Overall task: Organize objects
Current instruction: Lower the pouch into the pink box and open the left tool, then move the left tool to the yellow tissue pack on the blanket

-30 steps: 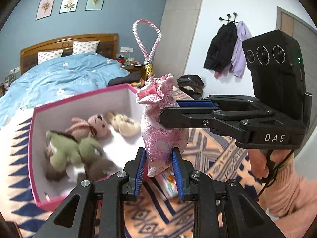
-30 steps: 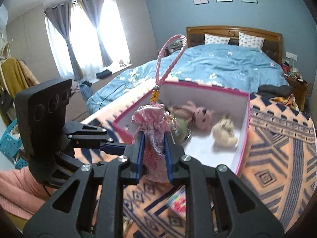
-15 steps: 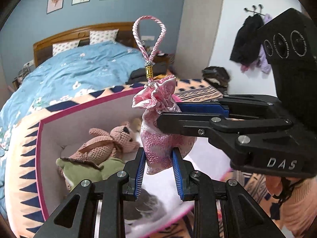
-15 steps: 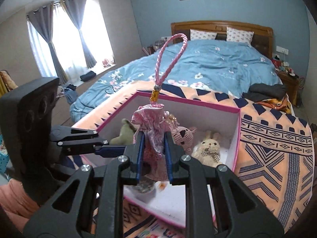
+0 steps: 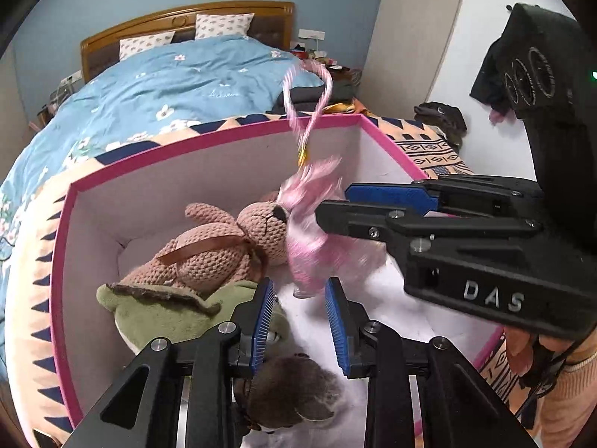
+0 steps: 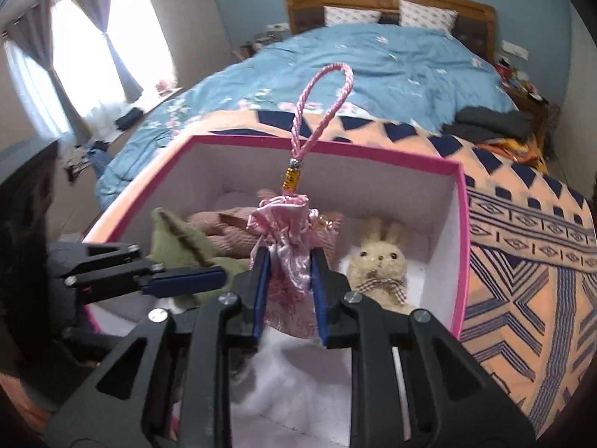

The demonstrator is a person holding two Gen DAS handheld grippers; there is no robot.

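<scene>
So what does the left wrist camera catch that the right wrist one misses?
Only the left wrist view shows the knitted brown bear's face and ribbon, a dark furry toy below the fingers, and a dark coat hanging on the white wall. Only the right wrist view shows the cream bunny in the box's corner and the curtained window. Both show the pink-rimmed box, the pink satin pouch with its cord loop, the green toy and the blue bed.

The letters "DAS" stood in pale capitals on the black body of the right gripper (image 5: 334, 209), seen from the left wrist; no other text was readable
</scene>
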